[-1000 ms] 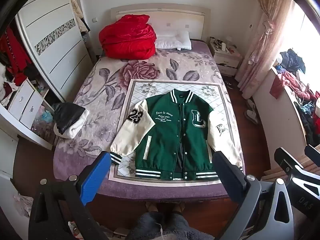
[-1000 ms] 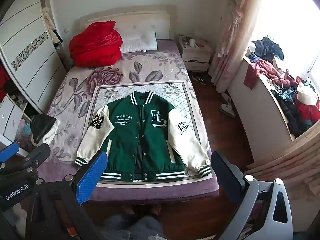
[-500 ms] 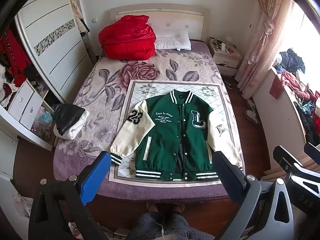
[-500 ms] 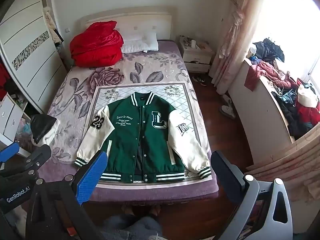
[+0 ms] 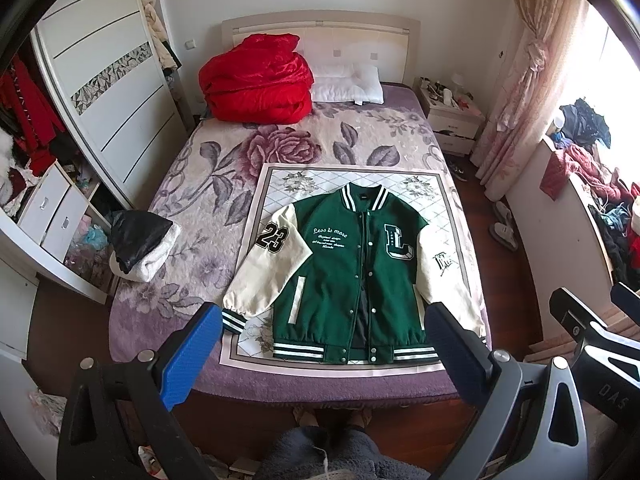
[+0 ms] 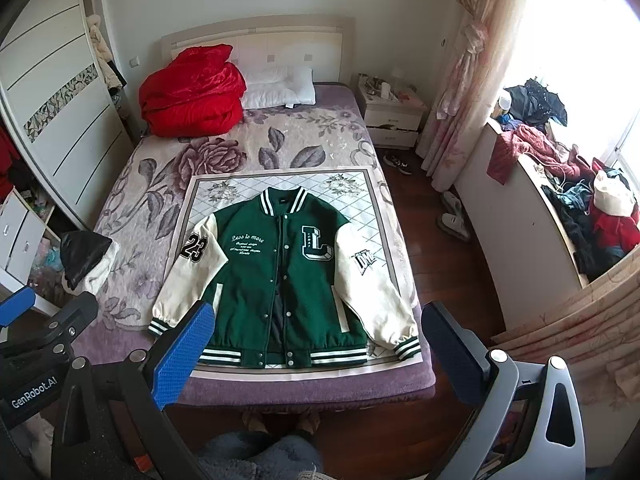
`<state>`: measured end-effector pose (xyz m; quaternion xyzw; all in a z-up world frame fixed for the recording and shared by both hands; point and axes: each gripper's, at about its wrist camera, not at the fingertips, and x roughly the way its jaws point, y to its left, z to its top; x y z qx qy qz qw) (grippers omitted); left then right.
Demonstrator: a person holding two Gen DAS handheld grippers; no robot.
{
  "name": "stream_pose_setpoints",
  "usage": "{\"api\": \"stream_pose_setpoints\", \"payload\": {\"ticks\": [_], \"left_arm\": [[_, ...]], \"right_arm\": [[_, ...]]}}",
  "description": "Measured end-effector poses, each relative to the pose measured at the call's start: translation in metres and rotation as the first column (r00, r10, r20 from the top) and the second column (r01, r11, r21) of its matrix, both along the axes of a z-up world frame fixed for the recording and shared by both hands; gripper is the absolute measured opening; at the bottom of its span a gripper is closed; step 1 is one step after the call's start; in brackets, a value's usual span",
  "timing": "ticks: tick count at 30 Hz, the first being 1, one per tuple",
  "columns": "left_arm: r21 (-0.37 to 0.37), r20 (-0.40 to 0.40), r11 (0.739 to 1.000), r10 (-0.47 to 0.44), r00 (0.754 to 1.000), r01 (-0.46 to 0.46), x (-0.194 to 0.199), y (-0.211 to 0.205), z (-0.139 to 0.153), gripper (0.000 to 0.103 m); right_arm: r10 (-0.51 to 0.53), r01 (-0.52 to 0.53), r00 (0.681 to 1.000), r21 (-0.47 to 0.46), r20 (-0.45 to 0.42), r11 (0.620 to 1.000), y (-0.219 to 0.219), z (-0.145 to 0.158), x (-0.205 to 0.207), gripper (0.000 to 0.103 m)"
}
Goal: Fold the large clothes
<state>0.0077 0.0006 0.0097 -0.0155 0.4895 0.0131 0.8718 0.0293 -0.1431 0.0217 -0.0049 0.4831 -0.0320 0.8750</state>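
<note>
You can see a big red blanket (image 5: 258, 78) bunched up at the head of the bed (image 5: 208, 184), right beside a white pillow (image 5: 347, 85). A black and white bundle (image 5: 141, 245) sits near the bed's left edge. By the window, clothes (image 6: 576, 208) are piled on a ledge (quite a mess). Slippers (image 6: 454, 216) lie on the floor.

Both wrist cameras looked down from high beyond the foot of the bed (image 5: 280, 384), facing its headboard (image 6: 256, 32). The left sat further left, the right further right; both shared the jacket (image 5: 352, 272).
</note>
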Motion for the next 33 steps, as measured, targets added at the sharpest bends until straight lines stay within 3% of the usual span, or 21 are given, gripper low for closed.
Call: {"api": "stream_pose_setpoints", "payload": {"ticks": [33], "left_arm": [[0.003, 0.015, 1.0, -0.001, 1.0, 0.001, 0.0, -0.001, 0.011, 0.103]], "right_arm": [[0.005, -0.005, 1.0, -0.003, 0.01, 1.0, -0.004, 0.006, 0.001, 0.103]]}}
